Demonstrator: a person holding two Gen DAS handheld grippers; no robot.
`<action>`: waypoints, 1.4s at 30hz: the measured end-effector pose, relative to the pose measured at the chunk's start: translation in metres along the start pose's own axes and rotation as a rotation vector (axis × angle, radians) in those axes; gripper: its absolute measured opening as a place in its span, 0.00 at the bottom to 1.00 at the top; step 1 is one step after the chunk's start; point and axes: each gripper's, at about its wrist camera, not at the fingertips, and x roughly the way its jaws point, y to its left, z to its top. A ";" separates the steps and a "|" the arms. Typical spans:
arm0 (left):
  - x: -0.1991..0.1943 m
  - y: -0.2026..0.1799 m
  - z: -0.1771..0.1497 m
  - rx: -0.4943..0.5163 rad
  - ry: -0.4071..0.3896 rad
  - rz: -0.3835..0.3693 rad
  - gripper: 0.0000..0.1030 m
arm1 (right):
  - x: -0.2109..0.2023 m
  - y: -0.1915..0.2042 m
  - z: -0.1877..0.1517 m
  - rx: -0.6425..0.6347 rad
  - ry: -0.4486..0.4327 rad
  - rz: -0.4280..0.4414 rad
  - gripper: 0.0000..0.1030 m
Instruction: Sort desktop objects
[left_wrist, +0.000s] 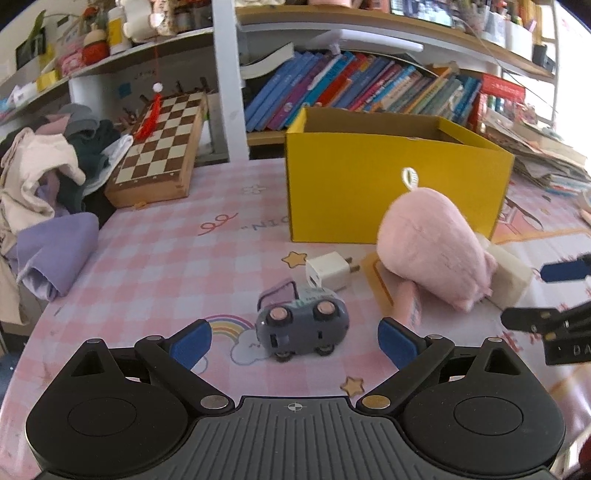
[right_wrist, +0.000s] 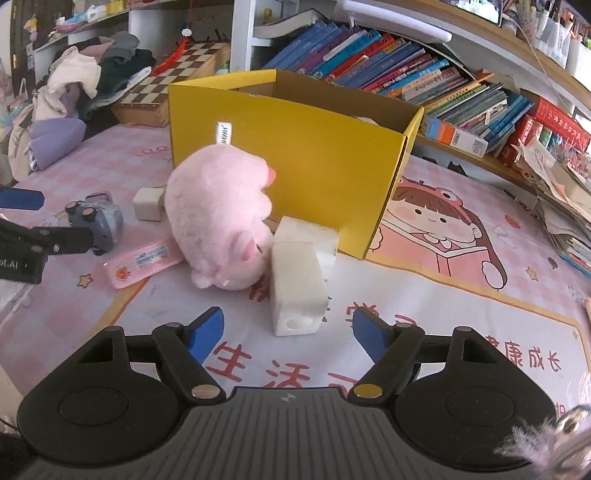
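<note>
Each camera sits just behind its own tool, low over the tabletop (left_wrist: 155, 258), facing the bookshelf. The left wrist view looks from close in across the toy car (left_wrist: 302, 325) toward the yellow box (left_wrist: 369, 184); the right wrist view looks from farther right, near the white block (right_wrist: 297, 291). Both share the pink plush (left_wrist: 432, 254), box and car, and each catches the other tool at its edge.
</note>
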 end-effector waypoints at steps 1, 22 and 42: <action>0.003 0.000 0.001 -0.005 0.002 0.000 0.95 | 0.002 -0.001 0.001 0.000 0.002 0.001 0.72; 0.045 -0.001 0.003 -0.028 0.070 -0.008 0.67 | 0.035 -0.016 0.013 0.056 0.035 0.038 0.45; 0.026 0.002 0.021 -0.071 0.093 -0.026 0.62 | 0.010 -0.032 0.024 0.111 0.081 0.064 0.24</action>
